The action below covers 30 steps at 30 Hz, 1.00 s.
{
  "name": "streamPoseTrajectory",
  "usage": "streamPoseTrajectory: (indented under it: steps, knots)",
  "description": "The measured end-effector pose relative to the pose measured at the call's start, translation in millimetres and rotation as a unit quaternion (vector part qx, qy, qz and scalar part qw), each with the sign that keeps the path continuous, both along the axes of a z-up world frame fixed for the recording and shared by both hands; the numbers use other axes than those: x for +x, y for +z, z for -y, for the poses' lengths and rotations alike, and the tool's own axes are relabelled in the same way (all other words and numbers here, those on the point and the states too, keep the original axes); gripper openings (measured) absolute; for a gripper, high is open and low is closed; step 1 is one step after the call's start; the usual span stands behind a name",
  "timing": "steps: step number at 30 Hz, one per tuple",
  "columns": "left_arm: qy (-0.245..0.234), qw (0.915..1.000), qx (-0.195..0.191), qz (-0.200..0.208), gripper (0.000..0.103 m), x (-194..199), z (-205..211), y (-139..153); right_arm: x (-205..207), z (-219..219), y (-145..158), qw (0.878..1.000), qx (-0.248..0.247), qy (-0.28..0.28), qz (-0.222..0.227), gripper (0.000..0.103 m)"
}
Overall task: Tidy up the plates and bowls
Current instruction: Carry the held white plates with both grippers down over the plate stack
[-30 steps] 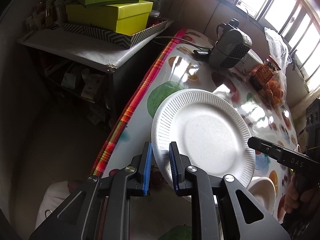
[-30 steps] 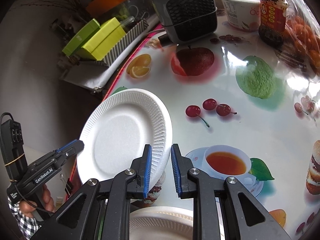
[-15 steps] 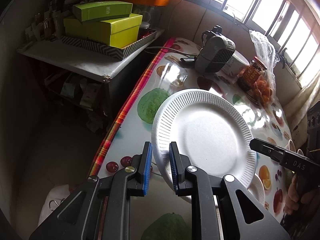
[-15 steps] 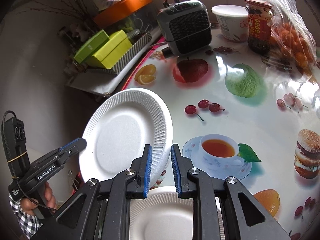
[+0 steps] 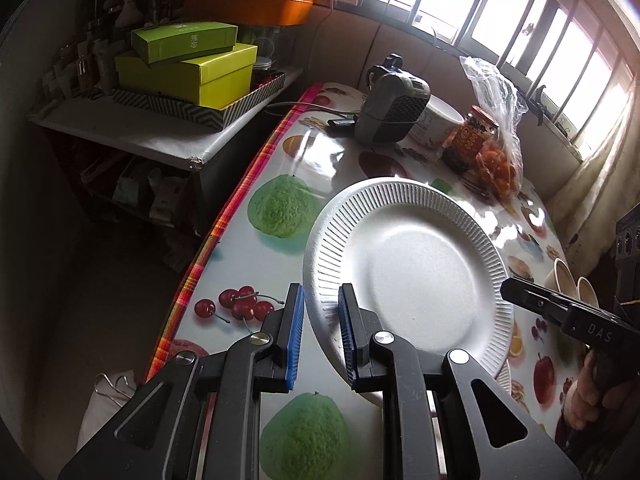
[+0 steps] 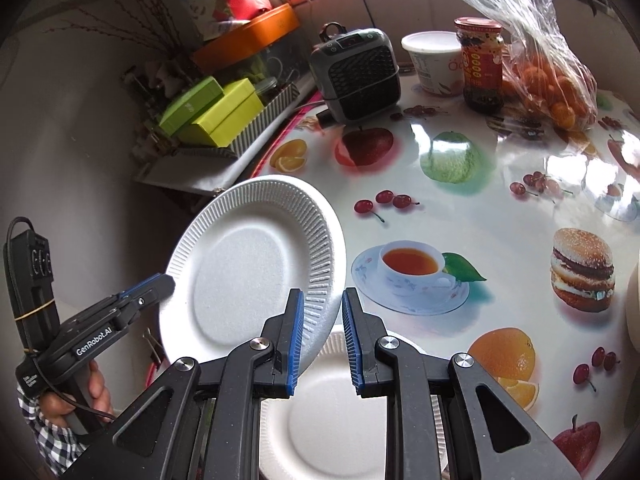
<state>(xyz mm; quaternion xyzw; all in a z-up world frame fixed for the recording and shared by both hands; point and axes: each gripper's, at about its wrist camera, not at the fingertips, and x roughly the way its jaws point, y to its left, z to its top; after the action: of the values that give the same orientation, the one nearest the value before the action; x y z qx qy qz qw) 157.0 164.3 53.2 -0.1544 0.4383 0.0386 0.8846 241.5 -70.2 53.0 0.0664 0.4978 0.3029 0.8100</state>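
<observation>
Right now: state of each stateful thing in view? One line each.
White ribbed paper plate: lifted, tilted, held at two rim spots.
Left gripper: shut on the plate's rim.
Right gripper: shut on the opposite rim.
Second white paper plate: flat on table.
Red-lidded glass jar: upright, lid on.
White plastic tub: lidded.

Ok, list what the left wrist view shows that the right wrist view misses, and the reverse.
Left wrist only: two paper cups at the table's right edge and the window. Right wrist only: a second white plate lying flat below the grippers. Both: the lifted white paper plate, held at opposite rims by the left gripper and right gripper, the grey fan heater and the jar.
</observation>
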Motion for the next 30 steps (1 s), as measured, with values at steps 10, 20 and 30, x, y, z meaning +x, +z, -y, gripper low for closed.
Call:
streamPoseTrajectory:
  steps: [10, 20, 30]
  knots:
    - [-0.024, 0.9997, -0.001, 0.004, 0.018, -16.0, 22.0, 0.7, -30.1, 27.2, 6.1, 1.0, 0.003, -0.02, 0.009, 0.019]
    - [-0.052, 0.9987, -0.002, 0.002, 0.018, -26.4, 44.8, -3.8, -57.1, 53.2, 4.7, 0.999, 0.0, -0.042, 0.012, 0.019]
    - [-0.077, 0.9969, -0.004, -0.012, 0.019, -30.9, 65.8, -17.5, -75.8, 76.4, -13.3, 0.998, -0.005, -0.067, -0.004, 0.019]
